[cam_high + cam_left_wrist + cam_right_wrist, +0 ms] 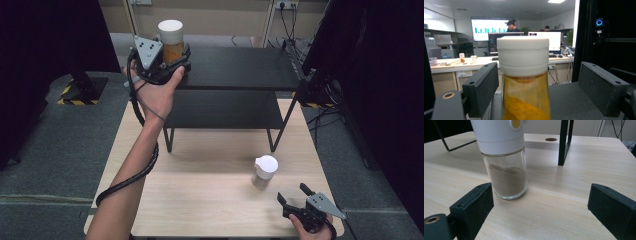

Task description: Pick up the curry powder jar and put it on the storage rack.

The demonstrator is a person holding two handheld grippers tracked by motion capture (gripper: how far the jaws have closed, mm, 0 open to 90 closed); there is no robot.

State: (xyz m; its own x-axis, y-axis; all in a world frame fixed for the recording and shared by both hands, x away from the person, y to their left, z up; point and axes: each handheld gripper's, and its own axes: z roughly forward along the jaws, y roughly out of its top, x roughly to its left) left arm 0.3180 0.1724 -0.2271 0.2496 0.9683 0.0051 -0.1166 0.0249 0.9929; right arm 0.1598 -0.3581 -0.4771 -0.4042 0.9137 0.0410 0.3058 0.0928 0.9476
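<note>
Jars: one per gripper, both upright.
Right gripper [296,196] near edge, jaws wide, grey-powder jar [263,171] just ahead-left. Left gripper [161,61] far, jaws spread around yellow-powder jar [171,41] on shelf [240,67], not pinching.

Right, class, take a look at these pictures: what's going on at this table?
A person holds a gripper in each hand. The left gripper is up at the top level of a black shelf, its jaws open on either side of a white-capped jar of yellow powder standing there. The right gripper rests open near the table's front corner, close to a second jar of pale brown powder that stands untouched on the wood.
</note>
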